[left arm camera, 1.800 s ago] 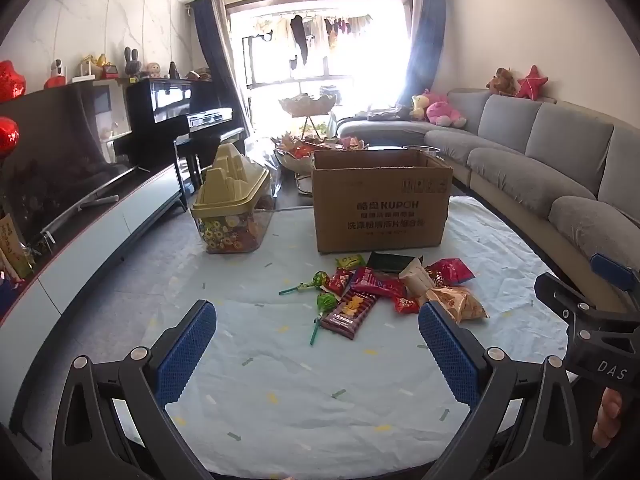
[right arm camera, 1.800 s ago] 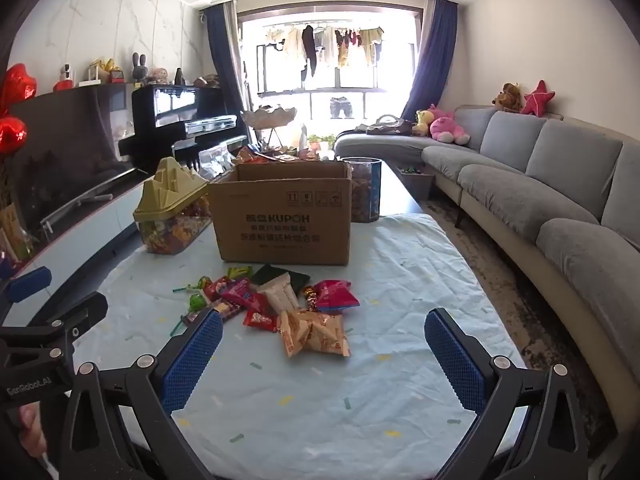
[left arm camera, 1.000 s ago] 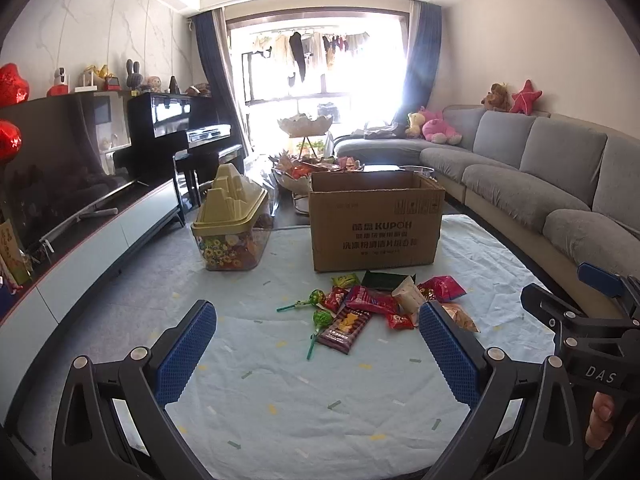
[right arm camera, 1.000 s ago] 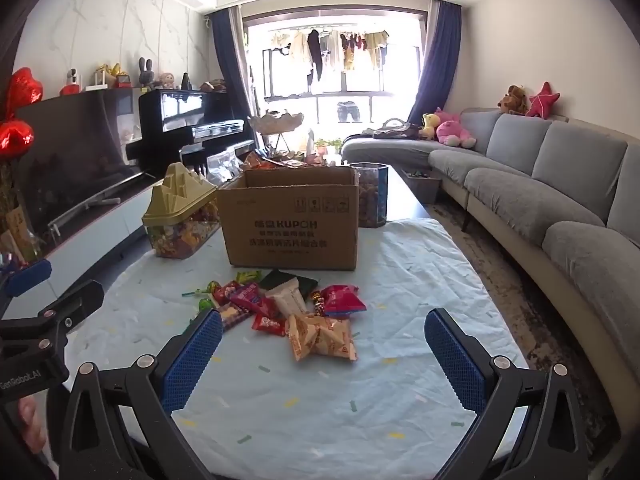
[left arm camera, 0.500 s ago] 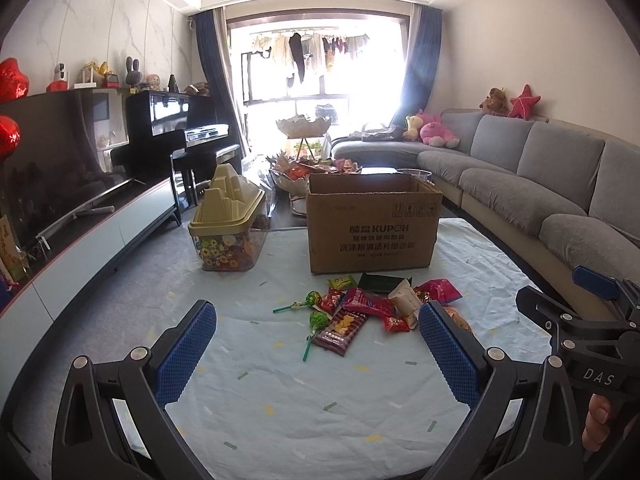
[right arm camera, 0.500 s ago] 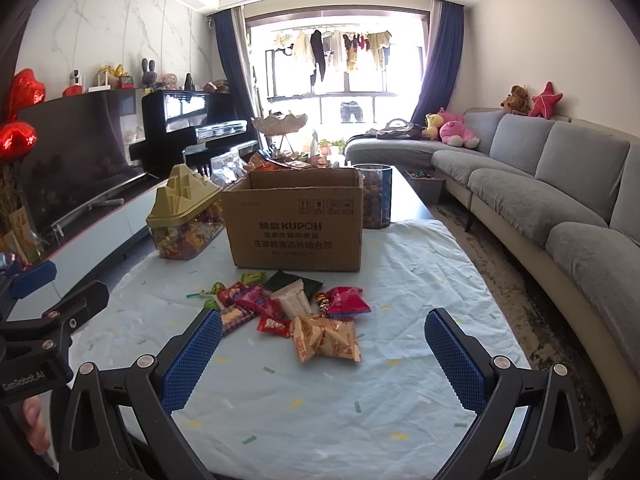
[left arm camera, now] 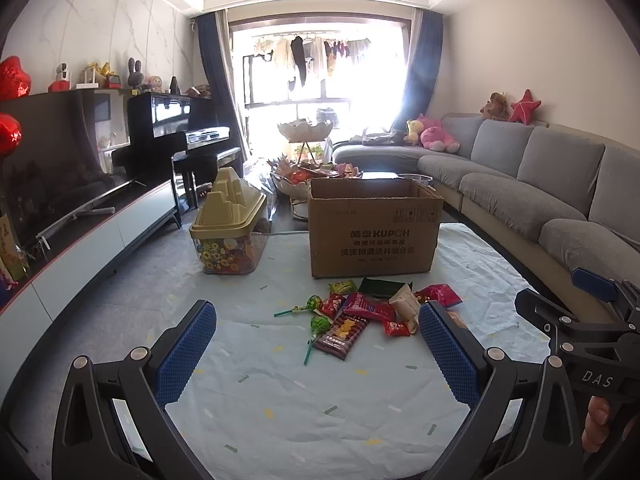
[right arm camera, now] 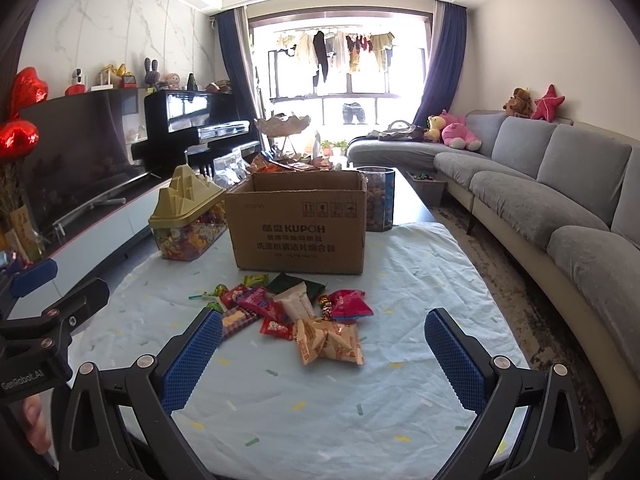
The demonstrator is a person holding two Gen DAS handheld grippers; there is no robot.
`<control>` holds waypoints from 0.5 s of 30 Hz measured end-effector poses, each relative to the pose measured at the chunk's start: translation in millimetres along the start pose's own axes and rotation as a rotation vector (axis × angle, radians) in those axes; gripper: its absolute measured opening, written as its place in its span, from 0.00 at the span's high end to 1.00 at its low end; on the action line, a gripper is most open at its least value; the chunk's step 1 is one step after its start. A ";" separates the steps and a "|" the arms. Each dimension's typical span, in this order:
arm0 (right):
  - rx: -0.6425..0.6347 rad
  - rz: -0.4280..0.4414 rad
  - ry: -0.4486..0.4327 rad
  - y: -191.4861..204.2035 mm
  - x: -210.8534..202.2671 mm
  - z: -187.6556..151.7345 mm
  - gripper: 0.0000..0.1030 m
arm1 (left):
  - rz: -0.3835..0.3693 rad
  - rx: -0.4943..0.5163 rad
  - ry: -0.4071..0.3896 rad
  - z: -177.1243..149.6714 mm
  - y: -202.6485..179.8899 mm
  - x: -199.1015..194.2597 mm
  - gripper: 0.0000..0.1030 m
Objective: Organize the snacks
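A pile of snack packets (left arm camera: 372, 312) lies on the light blue tablecloth (left arm camera: 280, 400) in front of an open cardboard box (left arm camera: 374, 230). In the right wrist view the pile (right arm camera: 296, 312) includes an orange packet (right arm camera: 330, 342) nearest me, and the box (right arm camera: 298, 226) stands behind it. My left gripper (left arm camera: 318, 354) is open and empty, above the cloth short of the pile. My right gripper (right arm camera: 324, 360) is open and empty, also short of the pile. Each gripper shows at the edge of the other's view.
A clear candy tub with a gold lid (left arm camera: 230, 228) stands left of the box. A clear jar (right arm camera: 378, 200) stands behind the box's right corner. A grey sofa (right arm camera: 560, 208) runs along the right. A TV unit (left arm camera: 80, 248) and piano (left arm camera: 176, 140) are on the left.
Both grippers have tilted up and drawn back slightly, so the pile and box sit a little lower and farther in view. Both stay open and empty.
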State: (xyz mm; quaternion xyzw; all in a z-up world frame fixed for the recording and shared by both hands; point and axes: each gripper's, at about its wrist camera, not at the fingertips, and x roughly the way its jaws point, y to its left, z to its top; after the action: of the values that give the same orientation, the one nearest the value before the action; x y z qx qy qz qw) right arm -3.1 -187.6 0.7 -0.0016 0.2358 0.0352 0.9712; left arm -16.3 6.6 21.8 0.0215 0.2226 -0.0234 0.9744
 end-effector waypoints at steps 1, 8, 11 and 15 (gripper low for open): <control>0.000 0.001 0.001 -0.1 0.0 0.1 0.00 | 0.000 0.002 0.000 0.2 -0.3 0.2 0.00; 0.001 0.002 0.006 0.5 0.9 -0.4 0.00 | -0.002 0.000 0.002 -0.2 0.9 0.3 0.00; 0.000 0.002 0.007 0.4 1.2 -0.5 0.00 | 0.000 0.001 0.001 -0.3 0.7 0.4 0.00; 0.002 0.003 0.015 -1.2 2.7 -2.1 0.00 | -0.002 0.003 0.003 0.2 0.6 1.0 0.00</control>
State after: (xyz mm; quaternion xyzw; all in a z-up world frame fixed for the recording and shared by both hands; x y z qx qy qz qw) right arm -1.6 -188.6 -2.5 -0.0008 0.2431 0.0363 0.9693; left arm -15.3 7.2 21.6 0.0229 0.2242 -0.0250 0.9740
